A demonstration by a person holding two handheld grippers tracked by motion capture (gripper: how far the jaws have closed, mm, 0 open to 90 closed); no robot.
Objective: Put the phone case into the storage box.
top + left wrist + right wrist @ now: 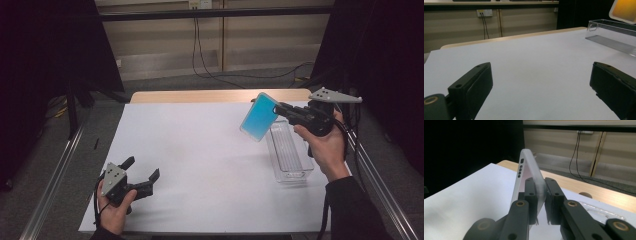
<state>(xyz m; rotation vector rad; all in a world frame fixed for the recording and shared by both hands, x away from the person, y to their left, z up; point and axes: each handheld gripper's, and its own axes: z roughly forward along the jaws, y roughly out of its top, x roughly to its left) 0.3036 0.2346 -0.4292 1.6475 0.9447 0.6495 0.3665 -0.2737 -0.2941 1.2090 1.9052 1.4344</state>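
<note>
right gripper (pixel 280 108) clamped on phone case (pixel 258 117), held tilted above clear tray (pixel 290 150) | case judged light, thin, slippery; edge grip advised | left gripper (pixel 141 172) spread wide, nothing held

Legible text: none. No brand, label, no. or sign readable on phone case (pixel 258 117), clear plastic tray (pixel 289 155), white table sheet (pixel 200 150) or wall socket (pixel 484 12); socket face too small/blurred to make out

Blue-faced phone case (pixel 259 117), clear tray (pixel 289 155), black tongs (pixel 278 108), white table cover (pixel 200 155)
</note>
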